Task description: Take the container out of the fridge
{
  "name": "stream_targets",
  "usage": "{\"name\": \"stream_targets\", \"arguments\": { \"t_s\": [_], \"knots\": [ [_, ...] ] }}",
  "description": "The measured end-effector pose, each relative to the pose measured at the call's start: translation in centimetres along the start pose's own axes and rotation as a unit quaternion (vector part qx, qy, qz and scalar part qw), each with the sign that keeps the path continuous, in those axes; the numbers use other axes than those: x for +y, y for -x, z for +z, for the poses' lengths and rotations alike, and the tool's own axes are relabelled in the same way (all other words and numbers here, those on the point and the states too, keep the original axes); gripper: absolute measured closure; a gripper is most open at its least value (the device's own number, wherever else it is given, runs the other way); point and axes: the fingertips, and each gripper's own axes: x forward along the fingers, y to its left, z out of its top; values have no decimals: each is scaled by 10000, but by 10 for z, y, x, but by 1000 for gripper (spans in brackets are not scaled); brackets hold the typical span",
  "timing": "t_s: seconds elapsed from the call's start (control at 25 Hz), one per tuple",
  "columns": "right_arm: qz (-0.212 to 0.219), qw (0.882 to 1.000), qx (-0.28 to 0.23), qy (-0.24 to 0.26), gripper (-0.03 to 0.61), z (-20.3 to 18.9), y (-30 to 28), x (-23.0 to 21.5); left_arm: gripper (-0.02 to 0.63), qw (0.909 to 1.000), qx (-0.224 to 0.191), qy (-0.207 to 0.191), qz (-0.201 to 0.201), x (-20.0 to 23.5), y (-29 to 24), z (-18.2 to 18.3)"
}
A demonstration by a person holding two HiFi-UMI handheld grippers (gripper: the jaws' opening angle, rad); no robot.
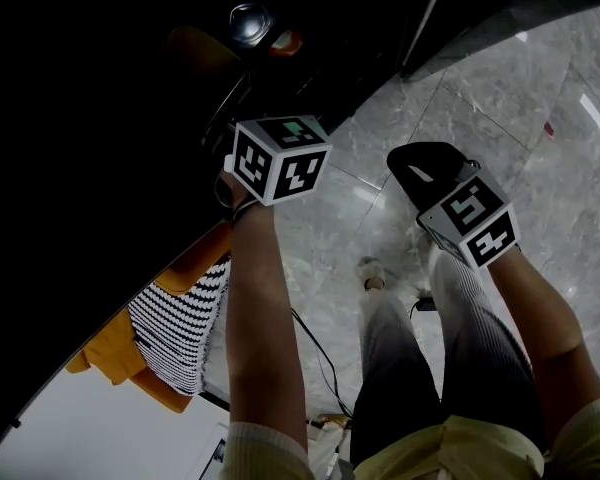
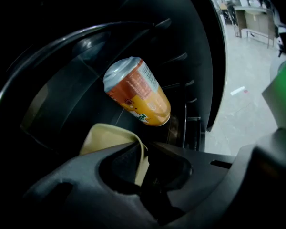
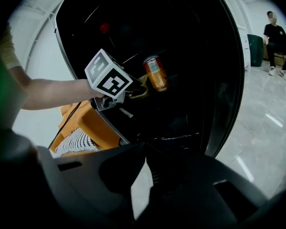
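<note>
An orange drink can [image 2: 137,92] with a silver top stands alone on a dark shelf inside the black fridge [image 3: 190,56]. Seen from the head view, the can [image 1: 255,23] is at the top, deep in the dark. My left gripper [image 2: 144,144] reaches into the fridge just short of the can and below it, its jaws a narrow gap apart with nothing between them; one finger [image 2: 109,137] carries a yellowish pad. From the right gripper view, the left gripper [image 3: 139,91] sits beside the can [image 3: 155,73]. My right gripper [image 3: 144,149] hangs outside over the floor, jaws together and empty.
An orange and black-white striped bundle [image 1: 170,338] lies by the fridge's lower left side. The fridge's door frame [image 3: 229,80] stands to the right. A grey marble floor [image 1: 540,98] spreads beyond. A person [image 3: 276,37] sits far back right. A thin cable [image 1: 315,353] trails down.
</note>
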Motion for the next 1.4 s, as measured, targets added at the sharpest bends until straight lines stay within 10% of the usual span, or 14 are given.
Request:
{"name": "stream_targets", "arguments": {
  "t_s": [1.4],
  "knots": [
    [-597,9964,-543,-260,549,14,81,51,578,9831,-315,-290,-1777,-110,130,-8]
  ]
}}
